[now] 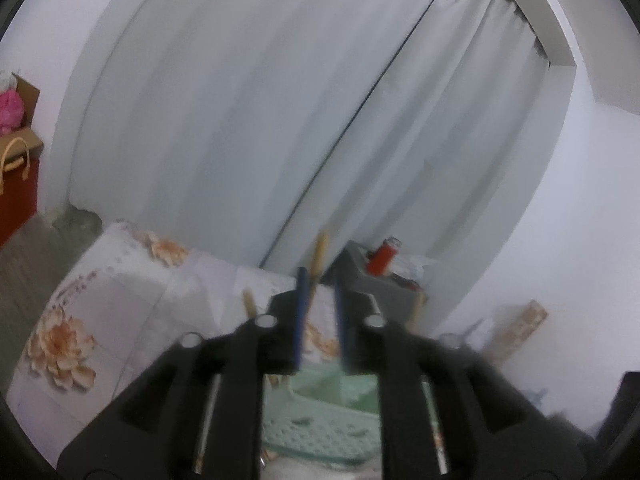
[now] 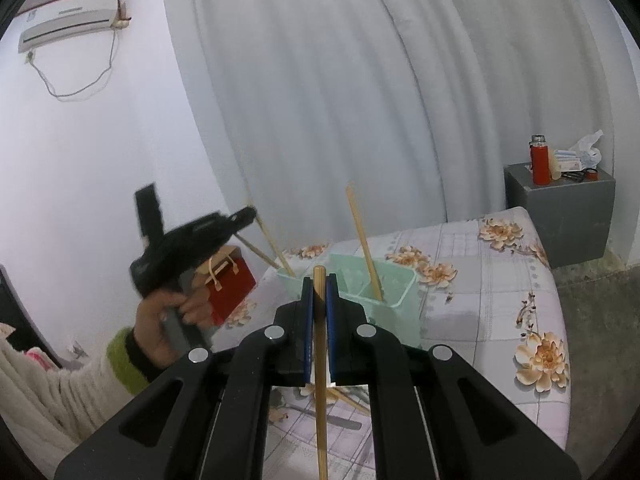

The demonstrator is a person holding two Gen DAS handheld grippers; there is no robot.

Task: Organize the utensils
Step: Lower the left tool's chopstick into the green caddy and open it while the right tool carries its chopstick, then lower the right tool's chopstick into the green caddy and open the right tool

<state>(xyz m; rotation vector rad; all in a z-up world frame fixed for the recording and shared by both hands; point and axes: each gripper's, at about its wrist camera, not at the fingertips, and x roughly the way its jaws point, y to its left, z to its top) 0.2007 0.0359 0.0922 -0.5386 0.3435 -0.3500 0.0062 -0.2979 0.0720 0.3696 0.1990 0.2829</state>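
Observation:
A mint-green utensil holder (image 2: pixel 380 300) stands on the flowered tablecloth (image 2: pixel 492 320). One wooden chopstick (image 2: pixel 364 240) stands in its right compartment and more chopsticks (image 2: pixel 272 240) lean out of its left one. My right gripper (image 2: pixel 319 292) is shut on a wooden chopstick (image 2: pixel 320 380), held upright just in front of the holder. My left gripper (image 1: pixel 320 312) is open and empty above the holder (image 1: pixel 320 416); the view is blurred. It also shows in the right wrist view (image 2: pixel 192 244), held up at the left.
More chopsticks (image 2: pixel 348 400) and a dark flat utensil (image 2: pixel 328 420) lie on the table under my right gripper. A grey stand (image 2: pixel 560 212) with a red flask (image 2: pixel 540 160) is at the right. A red gift bag (image 2: pixel 232 288) sits beyond the table's left edge. Curtains hang behind.

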